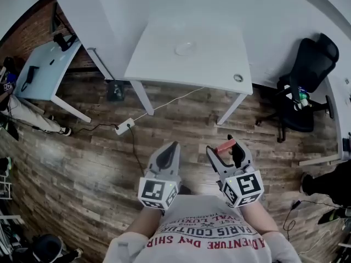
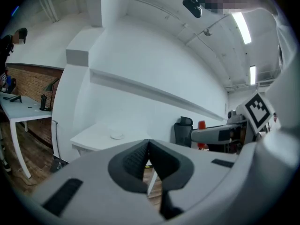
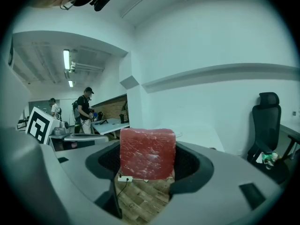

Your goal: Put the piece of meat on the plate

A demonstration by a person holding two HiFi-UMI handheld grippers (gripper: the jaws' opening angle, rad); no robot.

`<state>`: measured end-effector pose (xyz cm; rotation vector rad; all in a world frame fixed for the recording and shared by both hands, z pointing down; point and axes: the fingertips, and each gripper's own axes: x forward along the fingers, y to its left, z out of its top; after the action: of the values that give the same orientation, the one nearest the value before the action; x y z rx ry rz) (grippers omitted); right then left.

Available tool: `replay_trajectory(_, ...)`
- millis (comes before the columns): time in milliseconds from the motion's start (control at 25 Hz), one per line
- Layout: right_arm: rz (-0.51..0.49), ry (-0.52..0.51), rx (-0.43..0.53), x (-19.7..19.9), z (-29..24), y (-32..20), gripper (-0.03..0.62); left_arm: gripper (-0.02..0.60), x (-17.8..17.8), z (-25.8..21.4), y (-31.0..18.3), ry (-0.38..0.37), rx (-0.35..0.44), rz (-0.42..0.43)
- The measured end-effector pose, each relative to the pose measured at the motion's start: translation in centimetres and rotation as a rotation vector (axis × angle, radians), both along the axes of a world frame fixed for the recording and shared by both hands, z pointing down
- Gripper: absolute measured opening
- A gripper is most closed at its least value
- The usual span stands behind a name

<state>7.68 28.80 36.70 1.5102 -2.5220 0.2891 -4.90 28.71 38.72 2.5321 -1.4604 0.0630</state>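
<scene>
Close against the chest, the right gripper point(image 1: 225, 149) pinches the piece of meat point(image 3: 147, 153), a squarish red block standing between its jaws. At 9 o'clock beside it, the left gripper point(image 2: 149, 154) has its jaws pressed together on nothing. Open wooden floor point(image 1: 98, 158) lies ahead. Well beyond, at 11 o'clock, the plate point(image 1: 185, 49) sits mid-counter point(image 1: 159, 64), away from every edge, so the carry looks unobstructed; an office chair point(image 1: 307, 70) stands off at 2 o'clock.

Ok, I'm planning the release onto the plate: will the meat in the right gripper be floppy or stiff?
Probably stiff: the piece of meat has square edges and stands up between the jaws of the right gripper without sagging. Its flat faces suggest it will likely sit where placed rather than roll.
</scene>
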Motion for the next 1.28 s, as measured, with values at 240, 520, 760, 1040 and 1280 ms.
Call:
replay_trajectory(240, 0.059, -0.005, -0.02, -3.1, 0.9, -7.6, 0.314, 0.006, -4.6, 0.6, -7.5, -0.019, -0.003, 0.011)
replay_trajectory(520, 0.045, 0.0, -0.038, -6.0, 1.7, -13.8, 0.314, 0.006, -7.3, 1.0, -13.6, -0.001, -0.021, -0.022)
replay_trajectory(760, -0.004, 0.002, -0.054, -6.6, 2.9, -20.3, 0.314, 0.006, -8.4, 2.0, -19.4, -0.023, -0.038, -0.071)
replay_trajectory(1040, -0.083, 0.017, -0.096, -4.9, 4.4, -31.8, 0.314, 0.006, -6.8, 2.3, -29.4, -0.039, -0.055, -0.126)
replay_trajectory(1280, -0.107, 0.019, -0.122, -1.9, 4.3, -41.9, 0.314, 0.006, -3.7, 1.8, -39.8, -0.09, -0.056, -0.132)
